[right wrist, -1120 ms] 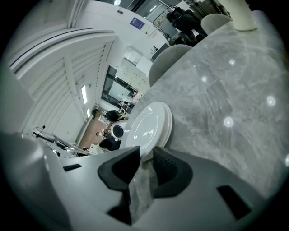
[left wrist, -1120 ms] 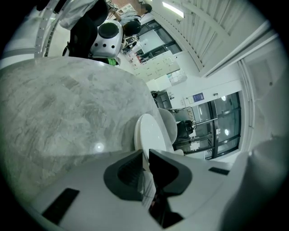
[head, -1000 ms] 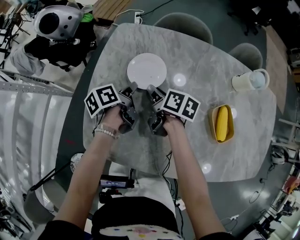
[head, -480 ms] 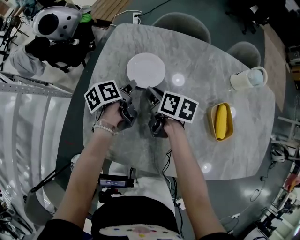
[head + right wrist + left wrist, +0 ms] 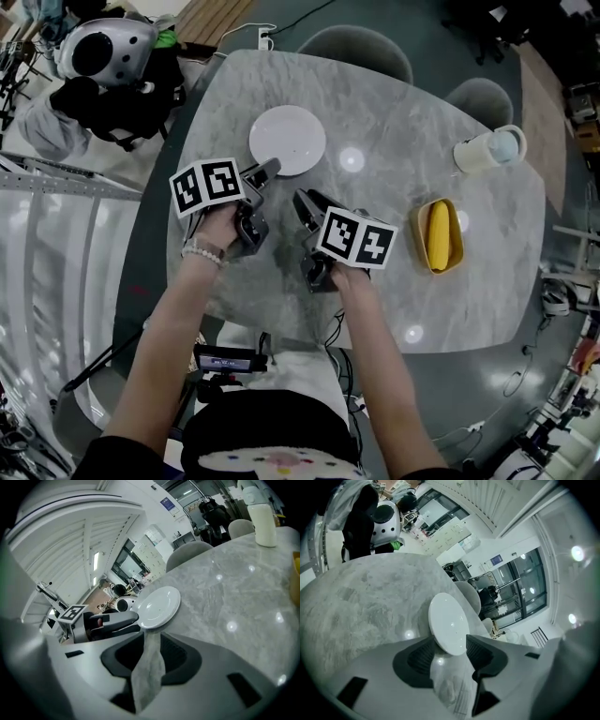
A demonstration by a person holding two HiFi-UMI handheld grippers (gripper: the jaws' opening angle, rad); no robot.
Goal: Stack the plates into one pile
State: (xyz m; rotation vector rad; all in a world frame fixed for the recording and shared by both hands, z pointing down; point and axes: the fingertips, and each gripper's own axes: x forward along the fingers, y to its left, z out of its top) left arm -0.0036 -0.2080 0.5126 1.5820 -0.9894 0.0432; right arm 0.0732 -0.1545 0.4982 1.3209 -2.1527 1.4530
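Observation:
A white round plate lies flat on the grey marble table, toward its far left. My left gripper sits at the plate's near rim. Its jaws have just been opening and now stand wide. In the left gripper view the plate's near edge shows between the pads with gaps on both sides. My right gripper hangs a short way nearer than the plate, open. Its jaws have widened slightly, and only the bare table shows between them in the right gripper view. That view also shows the plate and the left gripper.
A yellow dish holding a corn cob rests at the table's right side. A white jug stands at the far right. Two grey chairs stand beyond the far edge. Black bags and a helmet-like device are on the floor, far left.
The left jaws have spread wide beside the plate's rim. The right gripper has drawn back from the plate toward me and to the right. The plate lies where it was.

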